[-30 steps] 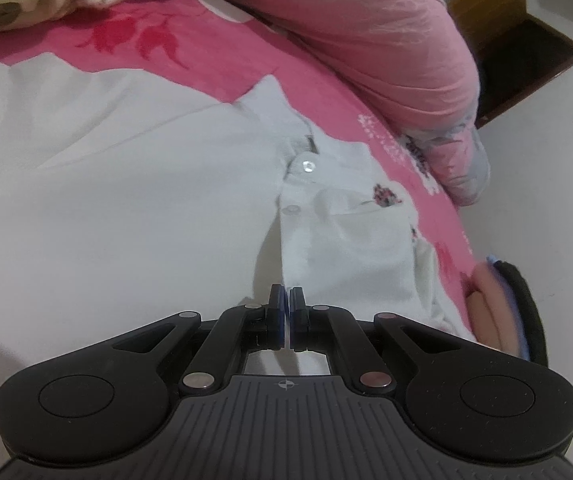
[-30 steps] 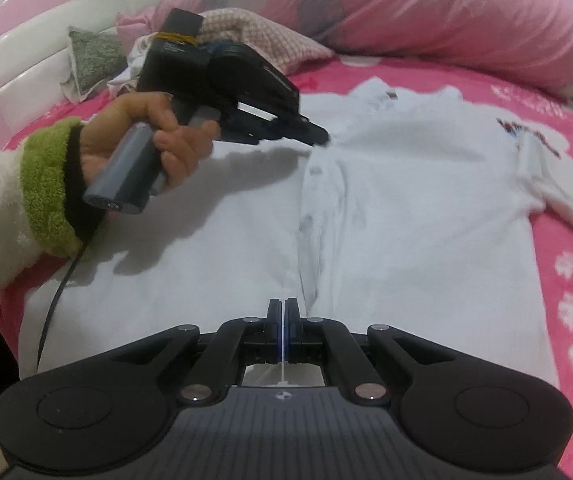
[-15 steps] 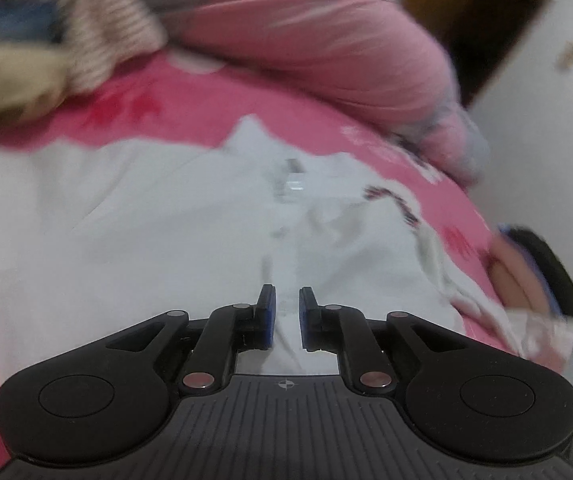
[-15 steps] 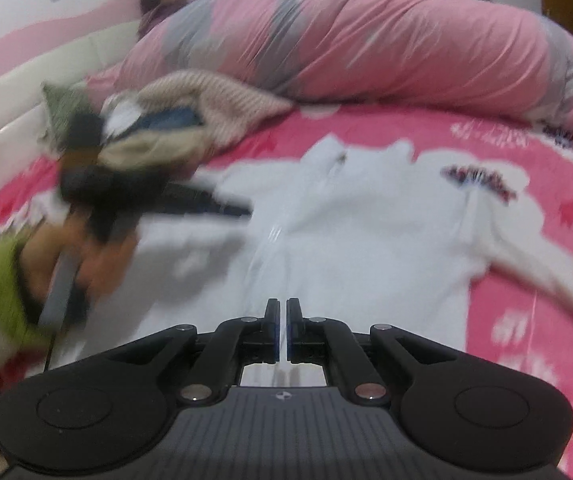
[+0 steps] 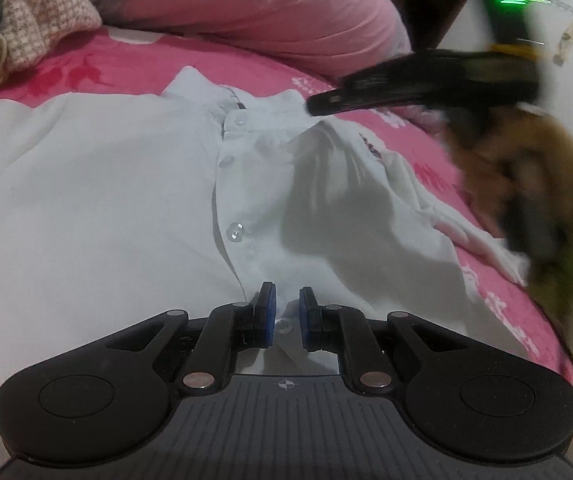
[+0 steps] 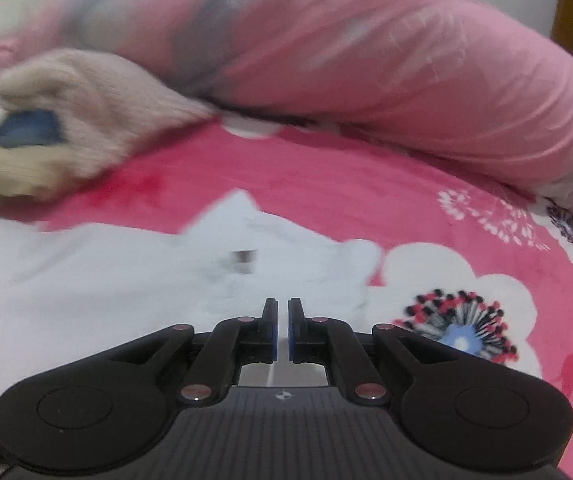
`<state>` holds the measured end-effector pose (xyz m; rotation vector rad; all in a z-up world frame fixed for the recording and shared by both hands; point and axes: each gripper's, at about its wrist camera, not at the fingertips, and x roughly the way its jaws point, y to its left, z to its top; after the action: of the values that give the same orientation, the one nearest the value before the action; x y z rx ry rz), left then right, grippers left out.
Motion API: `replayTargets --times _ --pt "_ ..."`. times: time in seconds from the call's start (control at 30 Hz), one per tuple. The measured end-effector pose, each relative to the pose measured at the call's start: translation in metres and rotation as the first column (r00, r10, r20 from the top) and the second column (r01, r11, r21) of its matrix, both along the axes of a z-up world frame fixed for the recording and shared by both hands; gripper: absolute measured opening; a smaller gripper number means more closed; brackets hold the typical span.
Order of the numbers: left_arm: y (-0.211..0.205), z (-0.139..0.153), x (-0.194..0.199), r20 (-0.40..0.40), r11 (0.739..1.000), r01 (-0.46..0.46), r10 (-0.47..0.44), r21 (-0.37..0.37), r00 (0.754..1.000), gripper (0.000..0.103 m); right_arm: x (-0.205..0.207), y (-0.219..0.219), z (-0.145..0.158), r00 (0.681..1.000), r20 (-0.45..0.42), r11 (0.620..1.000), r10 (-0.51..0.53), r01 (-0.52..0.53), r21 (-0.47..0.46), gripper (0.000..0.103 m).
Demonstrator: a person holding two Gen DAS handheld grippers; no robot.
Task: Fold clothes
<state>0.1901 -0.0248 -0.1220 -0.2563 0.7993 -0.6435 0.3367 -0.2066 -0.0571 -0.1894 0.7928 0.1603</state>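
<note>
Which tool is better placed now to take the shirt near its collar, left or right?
Probably the right tool: its tip hovers beside the collar of the shirt. The left tool sits lower, over the button strip.

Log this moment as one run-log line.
phase: pre-fold | white shirt: spread flat on pink bedsheet, buttoned | left tool: open, empty, above placket | right tool: slightly open, empty, near collar

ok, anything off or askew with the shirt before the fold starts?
The white shirt lies mostly flat, buttoned placket up. Its sleeve on the side under the right hand-held gripper is bunched and wrinkled on the pink bedsheet, not spread out. Both views are motion-blurred. No damage or stains show.
</note>
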Motion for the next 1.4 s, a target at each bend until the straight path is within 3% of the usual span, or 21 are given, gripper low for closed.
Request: replayTargets --times 0.07,0.1,0.13,0.2,0.23,0.37,0.4,0.43,0.47,0.6,0.67,0.97,1.07,1.1,1.13,1.27,1.4 --pt "0.003 -0.002 0.000 -0.002 1.000 0.002 -0.002 -0.022 1.000 0.011 0.022 -0.022 -0.004 0.993 -0.049 0.989 -0.107 0.111 0.100 0.005" --pt "0.004 -0.003 0.001 -0.005 1.000 0.003 -0.003 -0.031 1.000 0.011 0.033 -0.036 -0.005 0.985 -0.083 0.971 -0.152 0.165 0.174 0.012" --pt "0.004 -0.004 0.002 -0.009 0.999 0.003 -0.003 -0.039 1.000 0.012 0.041 -0.047 -0.009 0.980 -0.110 0.953 -0.169 0.190 0.236 0.031" --pt "0.006 -0.005 0.003 -0.015 0.998 0.003 -0.004 -0.057 1.000 0.012 0.056 -0.069 -0.015 0.967 -0.166 0.903 -0.196 0.244 0.355 0.054" --pt "0.006 -0.006 0.004 -0.018 0.998 0.004 -0.005 -0.065 1.000 0.012 0.063 -0.080 -0.019 0.959 -0.193 0.874 -0.205 0.269 0.406 0.054" --pt "0.009 -0.009 0.007 -0.027 0.995 0.004 -0.006 -0.095 1.000 0.012 0.085 -0.092 -0.041 0.948 -0.250 0.876 -0.196 0.284 0.391 0.051" --pt "0.009 -0.008 0.007 -0.027 0.995 0.003 -0.005 -0.097 1.000 0.012 0.087 -0.093 -0.043 0.949 -0.251 0.875 -0.191 0.281 0.395 0.040" --pt "0.010 -0.008 0.007 -0.028 0.995 0.001 -0.003 -0.100 1.000 0.012 0.089 -0.094 -0.045 0.951 -0.249 0.874 -0.185 0.275 0.400 0.010" --pt "0.010 -0.007 0.007 -0.030 0.995 -0.002 -0.001 -0.104 1.000 0.012 0.089 -0.091 -0.043 0.960 -0.225 0.876 -0.166 0.248 0.414 0.002" --pt "0.010 -0.005 0.008 -0.032 0.994 -0.009 0.005 -0.105 0.999 0.012 0.085 -0.081 -0.028 0.992 -0.063 0.902 -0.110 0.126 0.413 0.001" --pt "0.008 -0.003 0.006 -0.026 0.995 -0.007 0.005 -0.097 1.000 0.012 0.089 -0.079 -0.030 0.994 -0.041 0.906 -0.097 0.105 0.410 0.001" --pt "0.008 -0.003 0.002 -0.020 0.996 -0.006 0.004 -0.091 1.000 0.012 0.111 -0.080 -0.065 0.997 -0.026 0.914 -0.080 0.083 0.397 0.002" --pt "0.009 -0.003 0.003 -0.021 0.996 -0.006 0.004 -0.093 1.000 0.012 0.108 -0.089 -0.056 0.991 -0.059 0.892 -0.116 0.130 0.433 0.015" --pt "0.009 -0.004 0.003 -0.022 0.995 -0.006 0.004 -0.095 1.000 0.012 0.103 -0.093 -0.048 0.989 -0.048 0.887 -0.142 0.149 0.438 0.027" --pt "0.010 -0.004 0.003 -0.025 0.995 -0.007 0.004 -0.098 1.000 0.012 0.098 -0.098 -0.040 0.985 -0.036 0.881 -0.167 0.166 0.443 0.031" --pt "0.012 -0.006 0.007 -0.039 0.993 -0.009 0.004 -0.119 0.999 0.012 0.055 -0.122 0.001 0.968 0.019 0.840 -0.249 0.206 0.502 0.032" --pt "0.022 -0.005 0.009 -0.070 0.983 -0.030 0.018 -0.178 0.997 0.019 -0.042 -0.147 0.051 0.950 0.057 0.787 -0.306 0.219 0.577 0.032"
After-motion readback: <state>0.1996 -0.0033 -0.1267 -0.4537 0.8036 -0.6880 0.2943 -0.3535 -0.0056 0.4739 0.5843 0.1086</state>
